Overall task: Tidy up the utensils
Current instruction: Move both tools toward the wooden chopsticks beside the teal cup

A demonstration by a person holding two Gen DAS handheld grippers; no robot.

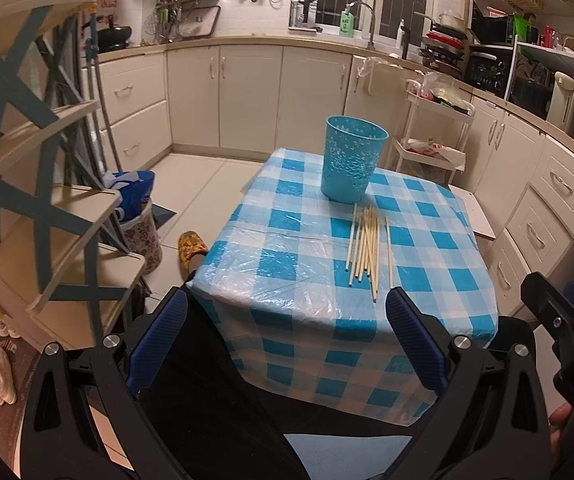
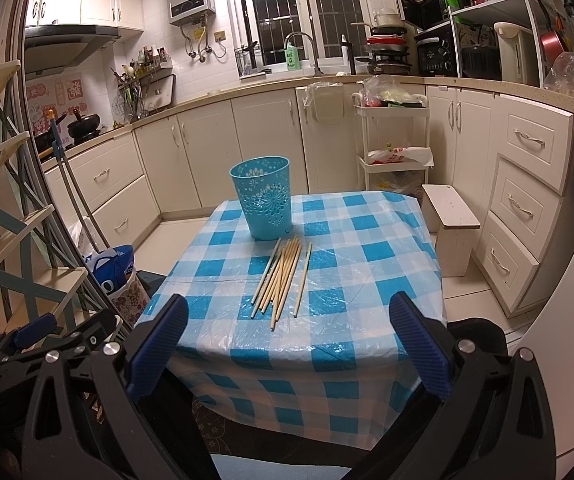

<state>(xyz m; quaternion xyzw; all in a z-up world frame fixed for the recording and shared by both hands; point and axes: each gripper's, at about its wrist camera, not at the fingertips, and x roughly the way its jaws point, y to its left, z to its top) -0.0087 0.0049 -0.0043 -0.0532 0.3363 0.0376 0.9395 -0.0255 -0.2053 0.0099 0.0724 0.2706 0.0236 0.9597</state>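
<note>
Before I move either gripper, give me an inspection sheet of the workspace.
Surface: table under a blue-and-white checked plastic cloth, wrinkled.
Job's things: chopsticks loose in a rough bundle, one lying slightly apart; cup upright just beyond them, contents not visible.
Clutter: nothing seen on the table.
Grippers: left gripper and right gripper both open, empty, short of the table's near edge.
Cables: nothing seen.
Surroundings: stool and trolley to the right, shelf and bag to the left.
</note>
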